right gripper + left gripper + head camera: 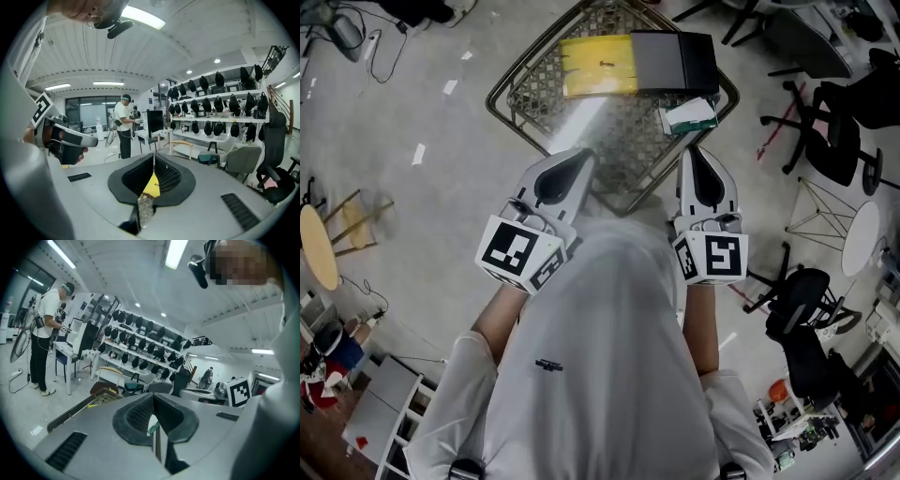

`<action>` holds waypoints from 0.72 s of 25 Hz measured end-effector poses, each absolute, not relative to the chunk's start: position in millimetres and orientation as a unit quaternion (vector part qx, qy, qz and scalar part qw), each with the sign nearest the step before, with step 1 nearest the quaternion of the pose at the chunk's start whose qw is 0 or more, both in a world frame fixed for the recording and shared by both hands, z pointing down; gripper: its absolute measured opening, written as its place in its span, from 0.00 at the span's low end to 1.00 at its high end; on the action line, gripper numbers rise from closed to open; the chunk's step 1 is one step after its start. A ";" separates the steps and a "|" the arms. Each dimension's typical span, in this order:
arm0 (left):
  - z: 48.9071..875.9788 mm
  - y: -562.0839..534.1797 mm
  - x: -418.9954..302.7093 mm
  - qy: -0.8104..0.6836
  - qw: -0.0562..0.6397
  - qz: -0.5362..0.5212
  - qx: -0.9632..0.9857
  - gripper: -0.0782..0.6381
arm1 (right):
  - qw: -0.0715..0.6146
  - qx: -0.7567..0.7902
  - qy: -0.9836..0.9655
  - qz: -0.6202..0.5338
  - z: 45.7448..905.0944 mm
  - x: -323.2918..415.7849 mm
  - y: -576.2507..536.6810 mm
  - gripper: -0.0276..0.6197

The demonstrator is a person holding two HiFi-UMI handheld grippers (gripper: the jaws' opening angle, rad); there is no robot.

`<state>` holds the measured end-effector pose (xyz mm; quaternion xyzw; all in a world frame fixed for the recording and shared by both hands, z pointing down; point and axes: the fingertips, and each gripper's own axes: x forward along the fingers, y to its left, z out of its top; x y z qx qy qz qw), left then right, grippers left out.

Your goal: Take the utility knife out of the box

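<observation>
Yellow box (pixel 598 64) shows whole only in head view; left gripper (pixel 153 397) and right gripper (pixel 153 157) closed, empty.

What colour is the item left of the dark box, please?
The item is yellow, clearest in head view.

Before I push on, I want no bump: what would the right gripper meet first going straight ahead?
For the right gripper, probably the mesh table, then the box's yellow half beyond; depth is unclear.
</observation>
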<state>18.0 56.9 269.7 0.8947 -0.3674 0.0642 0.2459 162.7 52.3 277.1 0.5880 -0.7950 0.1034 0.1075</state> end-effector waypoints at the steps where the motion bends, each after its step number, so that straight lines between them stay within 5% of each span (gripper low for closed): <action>1: 271.2 54.9 18.6 -0.369 0.246 0.065 0.894 0.12 | 0.110 0.585 -0.797 0.101 278.6 162.2 49.0 0.04; 18: 324.0 -14.9 16.6 -0.406 0.257 0.082 0.873 0.12 | 0.166 0.515 -0.836 0.094 343.3 129.8 -51.5 0.04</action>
